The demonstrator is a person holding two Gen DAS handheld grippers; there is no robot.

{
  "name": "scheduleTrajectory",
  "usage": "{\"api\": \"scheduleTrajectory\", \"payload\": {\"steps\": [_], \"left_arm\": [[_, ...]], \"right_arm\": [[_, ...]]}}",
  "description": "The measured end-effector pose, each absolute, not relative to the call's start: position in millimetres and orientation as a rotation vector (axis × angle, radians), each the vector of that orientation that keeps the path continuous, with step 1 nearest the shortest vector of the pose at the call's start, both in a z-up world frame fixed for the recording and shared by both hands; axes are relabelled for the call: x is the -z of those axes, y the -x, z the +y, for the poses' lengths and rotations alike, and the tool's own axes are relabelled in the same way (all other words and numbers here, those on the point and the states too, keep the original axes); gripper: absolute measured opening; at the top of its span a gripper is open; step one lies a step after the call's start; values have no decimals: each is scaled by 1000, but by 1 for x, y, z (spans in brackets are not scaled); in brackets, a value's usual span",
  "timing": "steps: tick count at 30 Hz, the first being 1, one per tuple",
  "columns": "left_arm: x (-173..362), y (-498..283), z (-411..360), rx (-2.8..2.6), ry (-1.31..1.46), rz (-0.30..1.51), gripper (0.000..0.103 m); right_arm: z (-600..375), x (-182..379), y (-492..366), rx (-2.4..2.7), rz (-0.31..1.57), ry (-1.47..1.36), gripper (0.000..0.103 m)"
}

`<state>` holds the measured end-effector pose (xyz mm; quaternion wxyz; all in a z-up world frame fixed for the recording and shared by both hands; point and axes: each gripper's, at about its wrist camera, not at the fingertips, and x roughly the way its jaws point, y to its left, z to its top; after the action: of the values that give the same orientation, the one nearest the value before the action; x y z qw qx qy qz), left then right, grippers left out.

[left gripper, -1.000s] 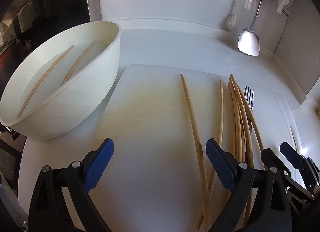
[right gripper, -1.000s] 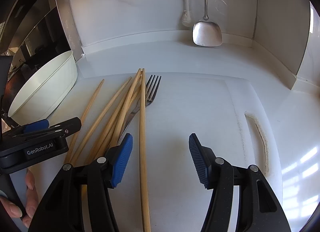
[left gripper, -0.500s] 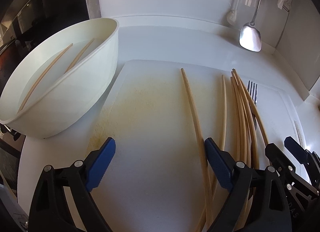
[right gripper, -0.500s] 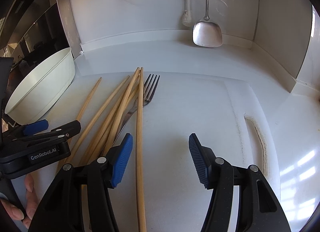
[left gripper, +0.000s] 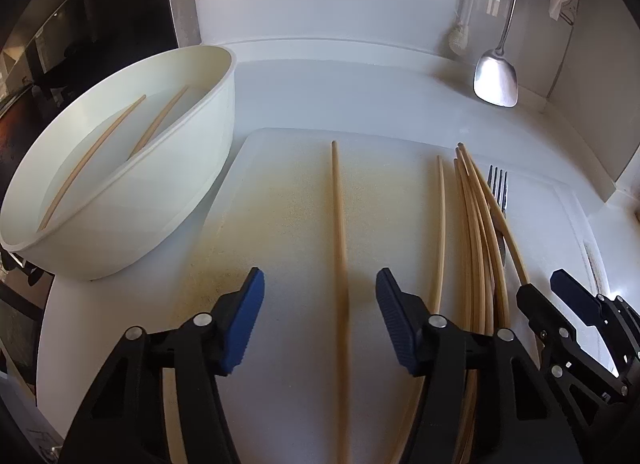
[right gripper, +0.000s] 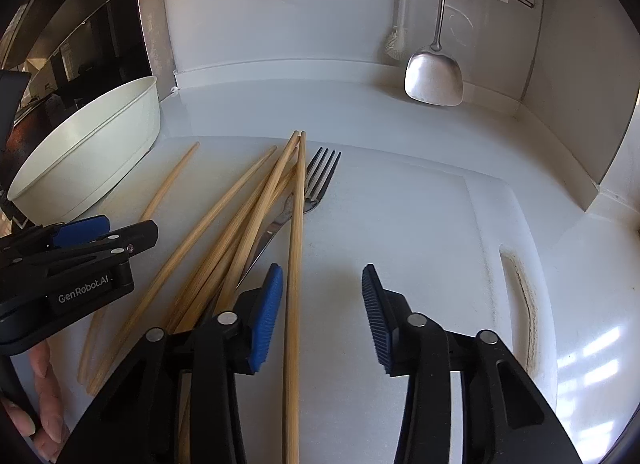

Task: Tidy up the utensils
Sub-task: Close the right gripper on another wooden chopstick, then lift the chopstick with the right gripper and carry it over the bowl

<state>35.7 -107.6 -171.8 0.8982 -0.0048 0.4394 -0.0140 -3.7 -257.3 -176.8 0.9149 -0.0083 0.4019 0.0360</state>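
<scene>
Down the left wrist view — left gripper (left gripper: 319, 304) low centre, jaws just been closing yet apart, a single chopstick (left gripper: 339, 232) running between the pads, untouched. White bowl (left gripper: 168, 199) at upper left holds two chopsticks (left gripper: 120, 143). Chopstick bundle (left gripper: 476, 248) and fork (left gripper: 498, 187) lie at right on the cutting board (left gripper: 280, 191).

Right wrist view — right gripper (right gripper: 322, 304) low centre, jaws just been closing, still parted; one straight chopstick (right gripper: 295, 264) sits just inside the left pad, contact unclear. Metal spatula (right gripper: 434, 77) hangs upper right.
</scene>
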Motion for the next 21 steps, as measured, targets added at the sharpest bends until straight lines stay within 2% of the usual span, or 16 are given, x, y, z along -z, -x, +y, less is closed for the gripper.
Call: {"api": "scheduleTrajectory", "payload": {"steps": [2,4,5,11,21], "left_arm": [[171,-35,-109,37,5,906,44],[170,-35,-111,48,0,906,35],[170,-35,-111,52,-2,906,31],[169,-36,-110,69,0,908,9],[169,-33,-105,98,41,912,7]], "right_arm": [[-256,176,3,-89,828,17,25],[-255,176,3,-95,827,20,12],[-255,176,3,-97,827,19,9],[-263,176,5,-105,819,-33,7],[-285,173,14,-76,781,-127,6]]}}
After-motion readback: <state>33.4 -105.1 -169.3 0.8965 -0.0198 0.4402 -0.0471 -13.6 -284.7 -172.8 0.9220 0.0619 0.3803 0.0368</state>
